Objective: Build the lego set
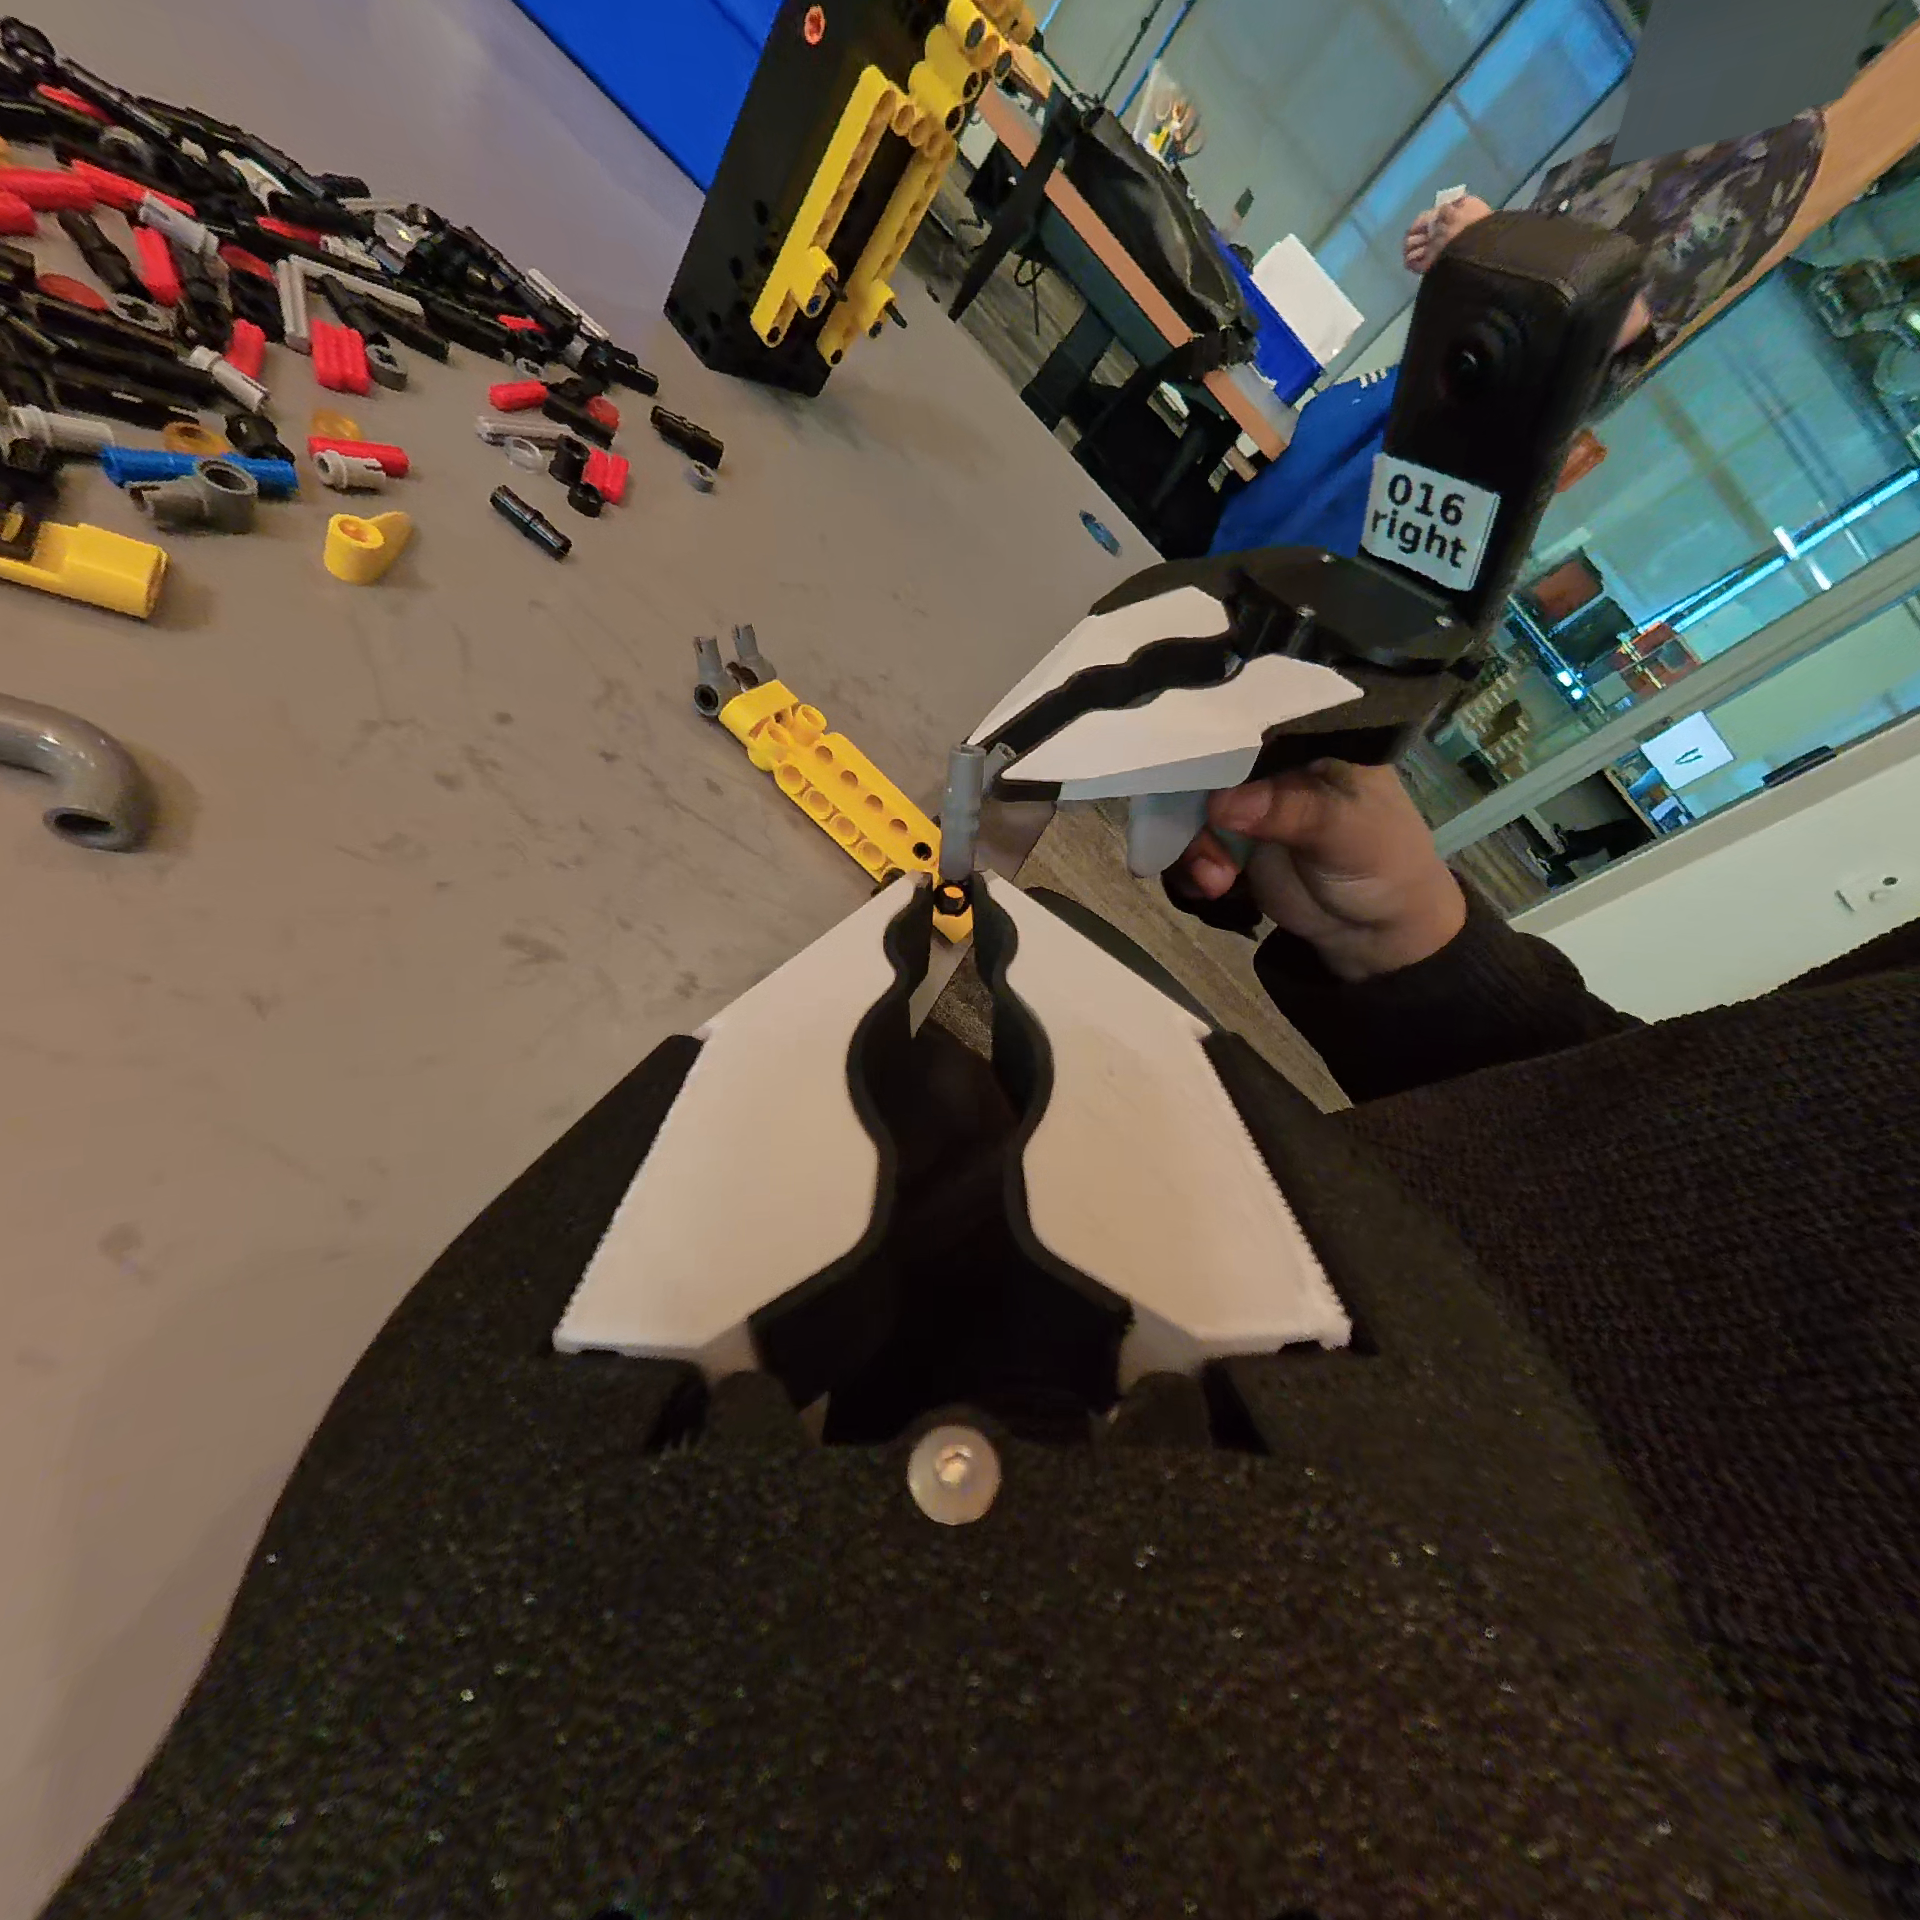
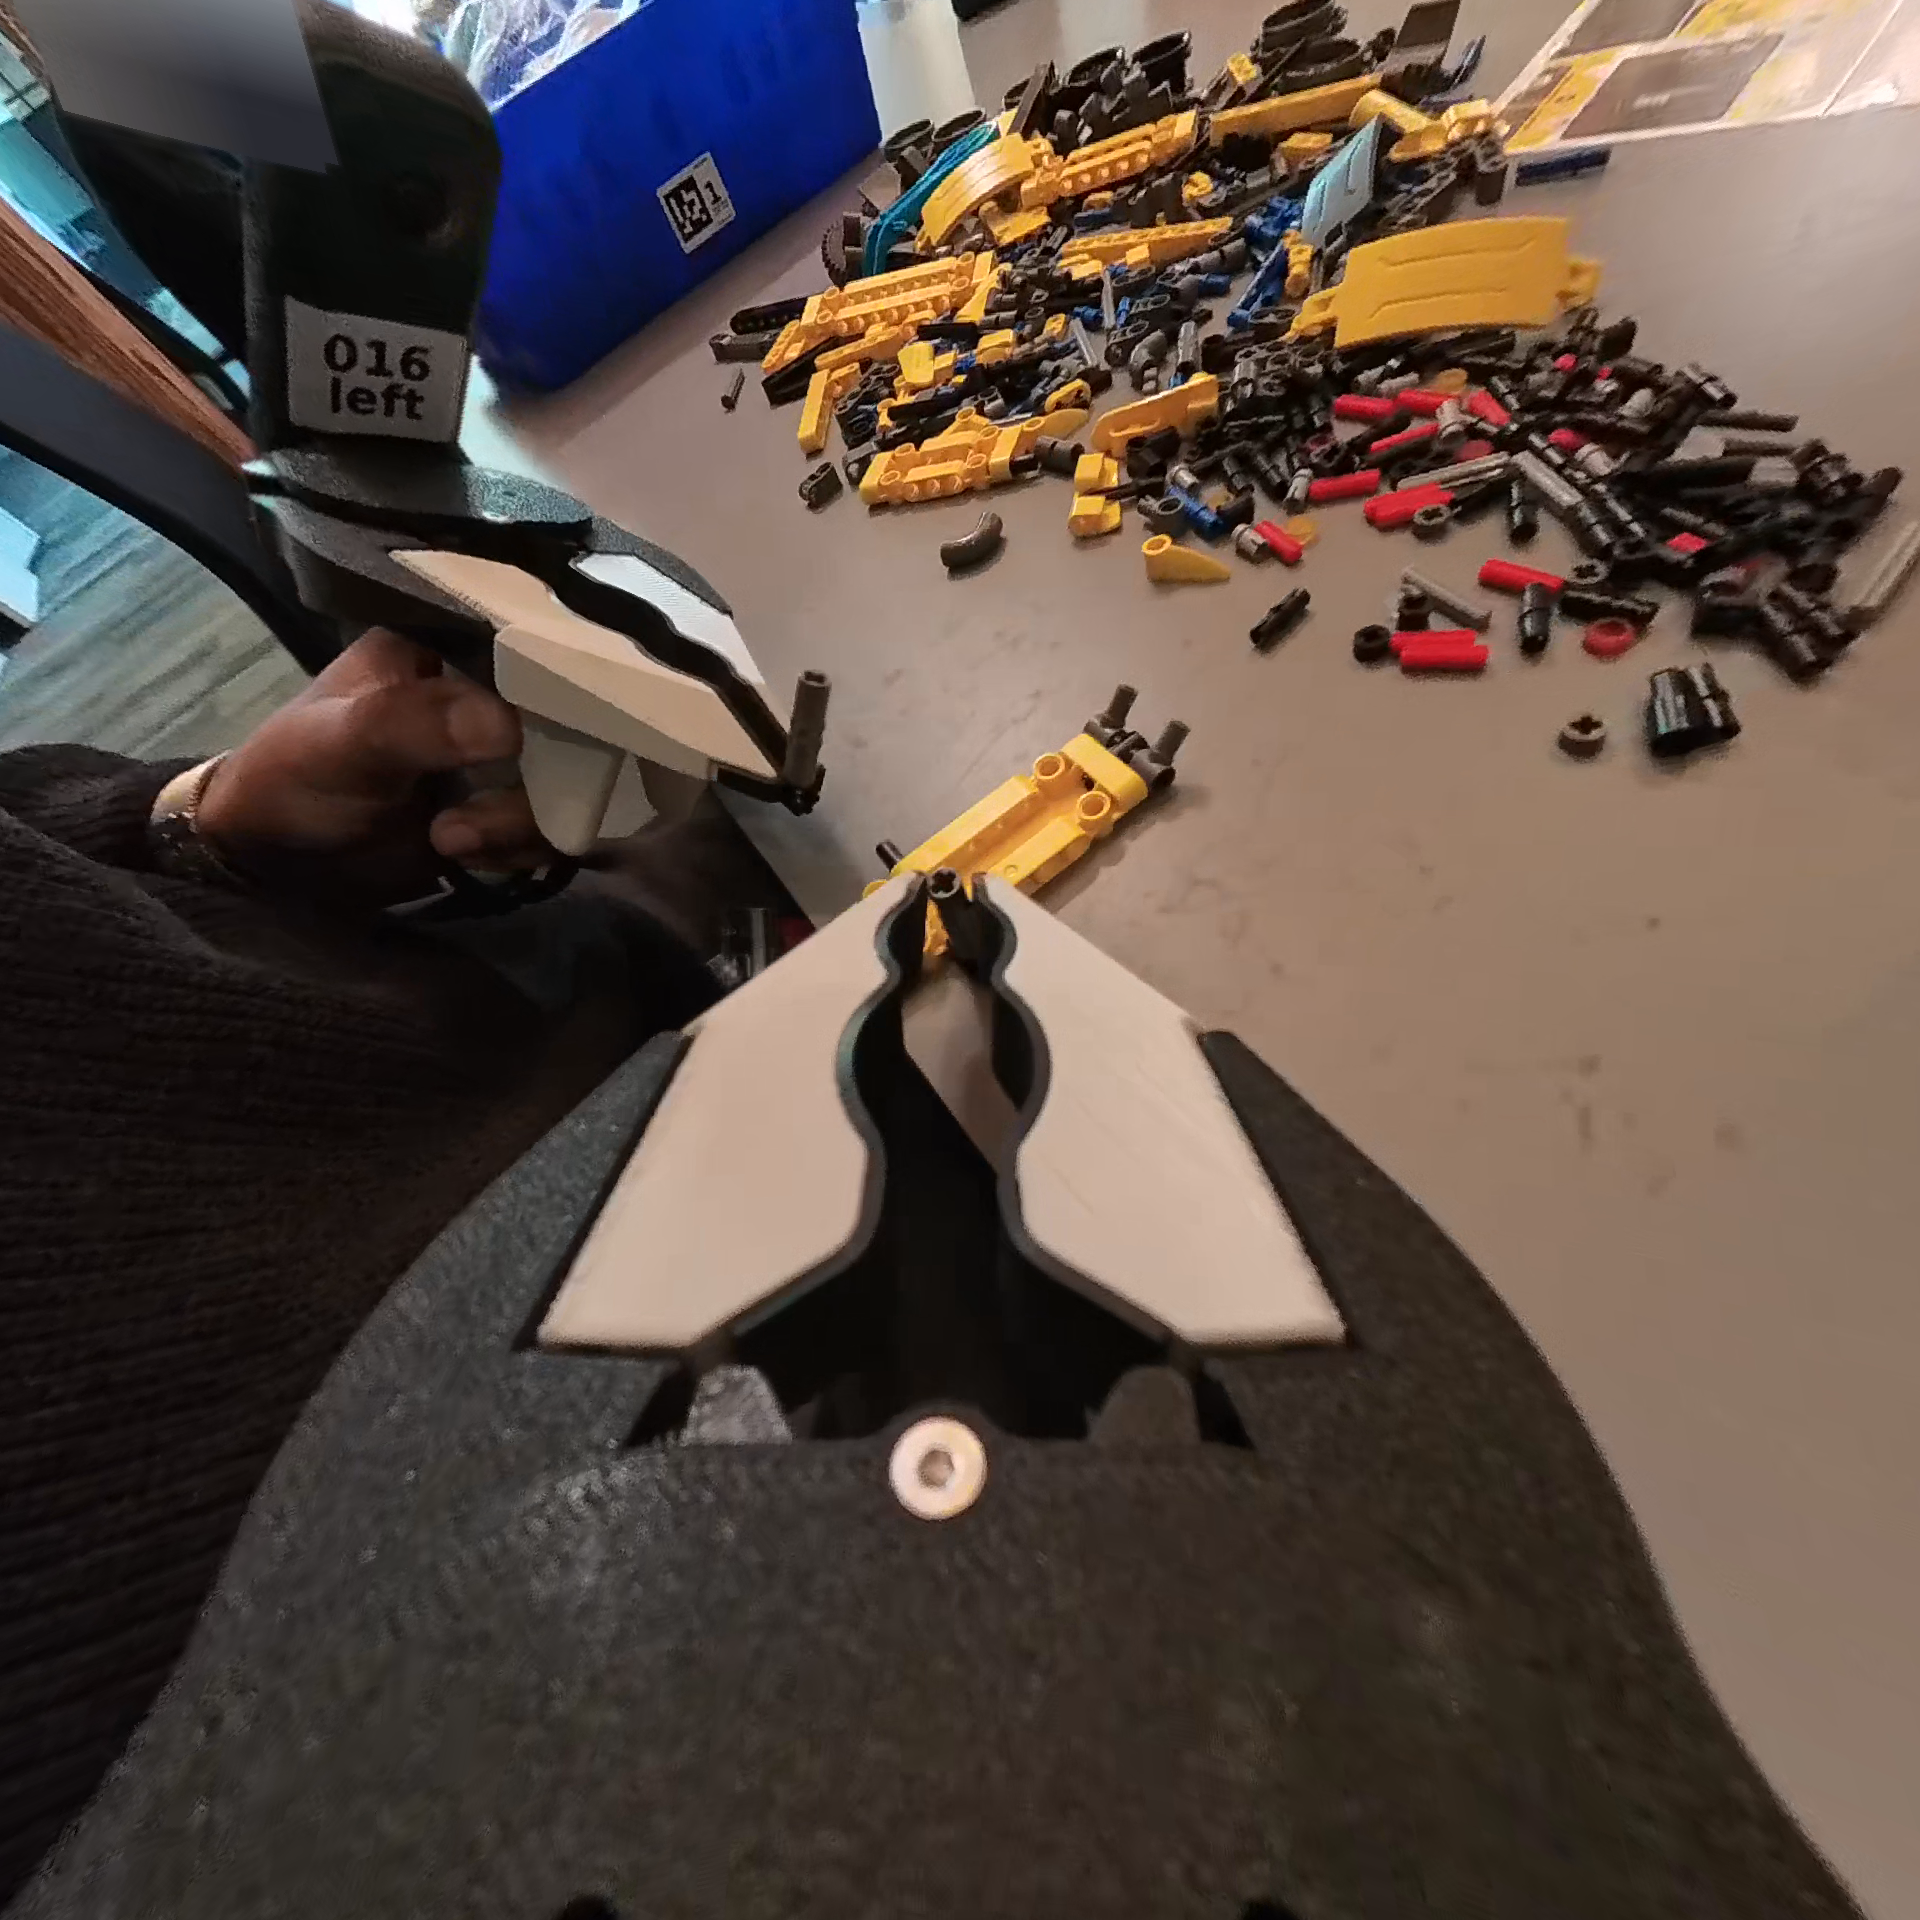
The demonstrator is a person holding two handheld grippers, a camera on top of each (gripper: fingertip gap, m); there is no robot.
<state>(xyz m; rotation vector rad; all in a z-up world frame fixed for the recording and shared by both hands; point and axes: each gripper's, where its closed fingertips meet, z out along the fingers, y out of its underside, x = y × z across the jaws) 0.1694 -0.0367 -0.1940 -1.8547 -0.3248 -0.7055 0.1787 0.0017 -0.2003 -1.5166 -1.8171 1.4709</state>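
Note:
My left gripper [image 1: 951, 891] is shut on a grey pin [image 1: 961, 810] that stands up from its fingertips, with a small black piece at the pin's base. It also shows in the right wrist view [image 2: 798, 774] with the grey pin [image 2: 808, 727] upright. My right gripper [image 2: 945, 888] is shut on a short black pin [image 2: 951, 920]. In the left wrist view the right gripper [image 1: 992, 767] has its tips right by the grey pin's top. A yellow beam assembly [image 1: 831, 790] [image 2: 1029, 805] with grey connectors at its far end lies on the table just beyond both grippers.
A wide pile of loose black, yellow, red and blue pieces [image 2: 1351, 364] [image 1: 208, 312] covers the grey table [image 2: 1455, 1039]. A black and yellow built block [image 1: 831, 187] stands at the back. A blue bin [image 2: 665, 187], a booklet [image 2: 1662, 62] and a grey curved piece [image 1: 73, 769] are there too. Across from one pair of fingers to the other is roughly 5 cm.

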